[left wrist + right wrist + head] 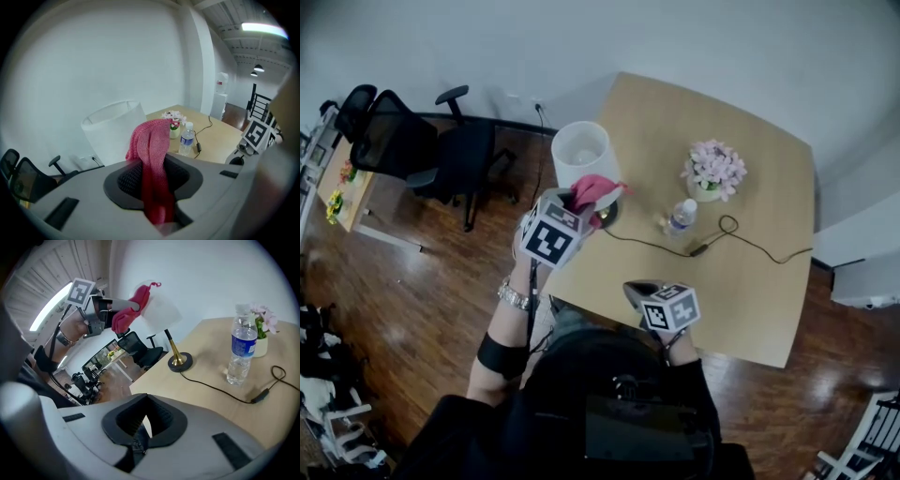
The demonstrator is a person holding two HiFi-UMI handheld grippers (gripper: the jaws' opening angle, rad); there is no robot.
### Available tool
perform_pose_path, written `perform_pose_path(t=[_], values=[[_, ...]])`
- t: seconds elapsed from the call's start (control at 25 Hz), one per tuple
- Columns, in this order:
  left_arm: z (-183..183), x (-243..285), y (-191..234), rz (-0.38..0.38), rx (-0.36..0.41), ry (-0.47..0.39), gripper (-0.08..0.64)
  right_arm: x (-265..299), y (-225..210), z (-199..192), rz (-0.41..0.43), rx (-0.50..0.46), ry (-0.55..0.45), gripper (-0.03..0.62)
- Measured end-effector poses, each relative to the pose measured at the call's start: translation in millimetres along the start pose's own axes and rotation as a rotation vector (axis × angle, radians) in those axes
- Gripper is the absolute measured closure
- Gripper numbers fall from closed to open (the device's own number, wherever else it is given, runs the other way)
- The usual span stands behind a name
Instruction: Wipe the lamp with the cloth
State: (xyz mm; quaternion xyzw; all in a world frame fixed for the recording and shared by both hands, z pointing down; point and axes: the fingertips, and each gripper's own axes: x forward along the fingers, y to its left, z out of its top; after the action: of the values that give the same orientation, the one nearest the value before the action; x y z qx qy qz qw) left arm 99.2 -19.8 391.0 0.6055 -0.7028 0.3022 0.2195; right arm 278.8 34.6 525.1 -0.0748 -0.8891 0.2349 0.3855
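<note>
The pink cloth (pixel 151 154) is pinched between the jaws of the left gripper (pixel 570 208), with one end bunched above them and the rest hanging down through them. It is held up just beside the white lamp shade (pixel 579 150); contact with the shade cannot be made out. The lamp is set near the worktop (pixel 741 300) corner on a thin brass stem and a small round base (pixel 180 362). The right gripper (pixel 139 439) is closed on nothing and held low over the near edge, well apart from the lamp.

Wiping is judged to be about to start. As the lamp is not steadied, it could be tipped off the corner by a sideways push on the shade, or its cord (pixel 211 387) could be dragged against the water bottle (pixel 241 352). A loose fold could also be snagged on the shade rim and pulled from the grip.
</note>
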Motion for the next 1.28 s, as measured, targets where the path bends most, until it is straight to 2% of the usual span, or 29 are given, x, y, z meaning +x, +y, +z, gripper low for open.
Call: perform_pose_path(t=[0.2, 0.32, 0.64, 0.88, 1.0, 1.12, 1.28], values=[[-42.1, 32.4, -14.7, -0.05, -0.062, 0.083, 0.45, -4.2, -10.2, 2.5, 0.001, -0.003, 0.008, 0.589], [-55.0, 50.5, -29.8, -0.097, -0.091, 0.102, 0.449, -6.6, -16.9, 1.7, 0.007, 0.003, 0.014, 0.588], [-83.2, 74.1, -40.2, -0.131, -0.159, 0.149, 0.449, -7.5, -31.9, -1.0, 0.0, -0.002, 0.037, 0.589], [-113.3, 88.4, -72.8, -0.211, -0.202, 0.209, 0.45, -7.5, -31.1, -0.3, 0.015, -0.002, 0.045, 0.589], [-107.3, 80.9, -86.2, -0.227, -0.175, 0.203, 0.451, -9.3, -31.2, 0.6, 0.015, 0.001, 0.043, 0.588], [-86.6, 64.9, -84.7, -0.199, -0.14, 0.159, 0.451, -10.3, -34.4, -0.8, 0.009, 0.004, 0.038, 0.588], [-13.0, 22.0, -66.1, -0.151, -0.119, -0.026, 0.451, -13.3, -36.3, -0.7, 0.009, 0.013, 0.027, 0.589]])
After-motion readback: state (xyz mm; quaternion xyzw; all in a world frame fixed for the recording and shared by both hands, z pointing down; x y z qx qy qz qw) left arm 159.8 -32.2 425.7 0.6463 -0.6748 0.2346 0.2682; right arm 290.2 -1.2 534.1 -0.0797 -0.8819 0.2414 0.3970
